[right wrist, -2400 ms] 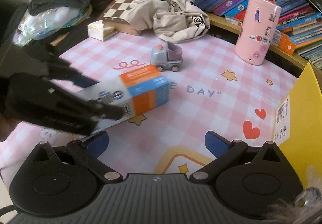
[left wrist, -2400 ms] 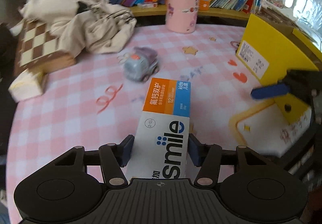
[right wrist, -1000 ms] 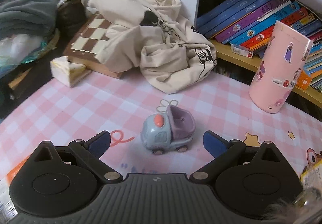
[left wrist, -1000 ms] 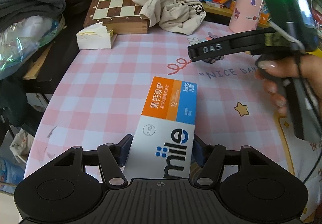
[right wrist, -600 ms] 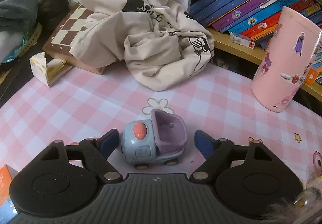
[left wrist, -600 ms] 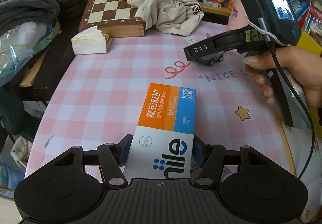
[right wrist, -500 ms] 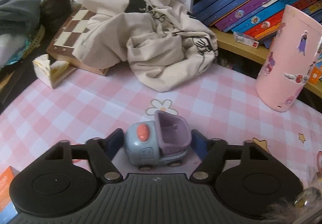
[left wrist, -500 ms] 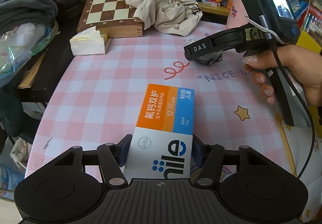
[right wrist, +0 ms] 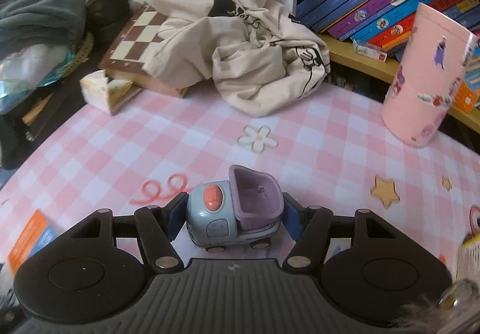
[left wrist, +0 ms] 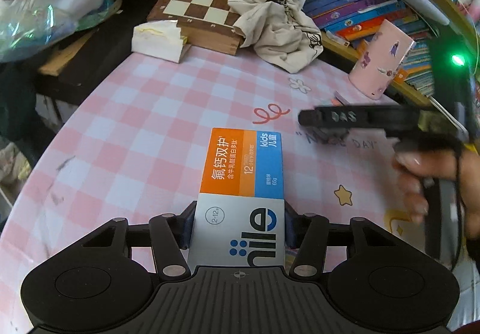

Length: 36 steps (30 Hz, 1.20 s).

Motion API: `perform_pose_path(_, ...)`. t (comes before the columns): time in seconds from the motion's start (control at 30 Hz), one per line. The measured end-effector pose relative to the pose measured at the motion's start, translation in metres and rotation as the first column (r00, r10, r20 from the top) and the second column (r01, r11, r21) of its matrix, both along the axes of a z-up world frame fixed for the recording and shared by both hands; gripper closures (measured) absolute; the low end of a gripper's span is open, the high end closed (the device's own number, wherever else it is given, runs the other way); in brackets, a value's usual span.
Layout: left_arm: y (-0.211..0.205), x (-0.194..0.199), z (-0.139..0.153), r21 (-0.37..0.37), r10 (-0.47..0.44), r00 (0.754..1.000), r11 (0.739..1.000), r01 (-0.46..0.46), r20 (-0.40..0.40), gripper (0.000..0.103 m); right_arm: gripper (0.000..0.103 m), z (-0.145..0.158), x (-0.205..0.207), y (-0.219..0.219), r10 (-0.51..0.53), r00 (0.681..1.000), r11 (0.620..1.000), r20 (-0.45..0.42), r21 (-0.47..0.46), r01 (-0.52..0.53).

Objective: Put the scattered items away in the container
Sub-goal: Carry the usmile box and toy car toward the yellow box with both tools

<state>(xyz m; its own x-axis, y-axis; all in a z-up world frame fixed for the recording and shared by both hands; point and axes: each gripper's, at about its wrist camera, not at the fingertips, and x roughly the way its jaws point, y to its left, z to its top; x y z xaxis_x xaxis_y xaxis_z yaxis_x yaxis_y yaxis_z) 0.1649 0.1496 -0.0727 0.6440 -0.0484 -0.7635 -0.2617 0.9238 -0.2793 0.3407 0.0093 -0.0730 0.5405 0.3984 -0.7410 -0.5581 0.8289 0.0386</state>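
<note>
The left gripper (left wrist: 238,227) is pinching the near end of a flat cardboard toothpaste box (left wrist: 241,184) printed silver, orange and blue; its blue pads are pressing on both long sides, the jaws having just been closing further on it. The box is reaching away from the gripper over the pink-and-white checked tablecloth (left wrist: 144,130).

The right gripper (right wrist: 234,218) is clamping a small grey-blue toy truck (right wrist: 223,214) with a lilac tipper bed and an orange button, one pad on its cab end and one on its bed end; its jaws have just been closing onto the toy. The truck's wheels are appearing to sit on the cloth, near the middle of the table. In the left wrist view this gripper is appearing blurred at the right, held by a person's hand (left wrist: 420,172).

At the far edge a cream cloth bag (right wrist: 240,43) is lying partly over a wooden chessboard box (right wrist: 138,43), and a tall pink cylindrical tin (right wrist: 426,76) with stickers is standing at the far right.
</note>
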Motion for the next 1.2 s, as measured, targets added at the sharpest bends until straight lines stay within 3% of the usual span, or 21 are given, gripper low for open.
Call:
perform_pose_path(0.27,0.010,-0.023,0.004,-0.136,0.083,0.996,0.988,-0.079,0.025,0.051,0.041,0.008,-0.049,-0.018,0.093,0.995,0.995,0.022,-0.029,-0.093)
perform_pose_path(0.6,0.004,-0.046,0.017,-0.166,0.087,0.994,0.983,-0.076,0.060,0.051,0.041,0.017,-0.090,-0.043,0.120,0.992,0.993,0.028,-0.029,-0.119)
perform_pose_path(0.77,-0.002,-0.059,0.025,-0.217,0.093,0.991,0.974,-0.070,0.096,0.051,0.041,0.026,-0.112,-0.057,0.108,0.993,0.994,0.037,-0.011,-0.108)
perform_pose_path(1.2,-0.029,-0.084,0.044,-0.250,0.027,0.989,0.968,0.010,0.146,0.051,0.041,0.050,-0.177,-0.100,0.096,0.990,0.995,0.104,0.012,-0.097)
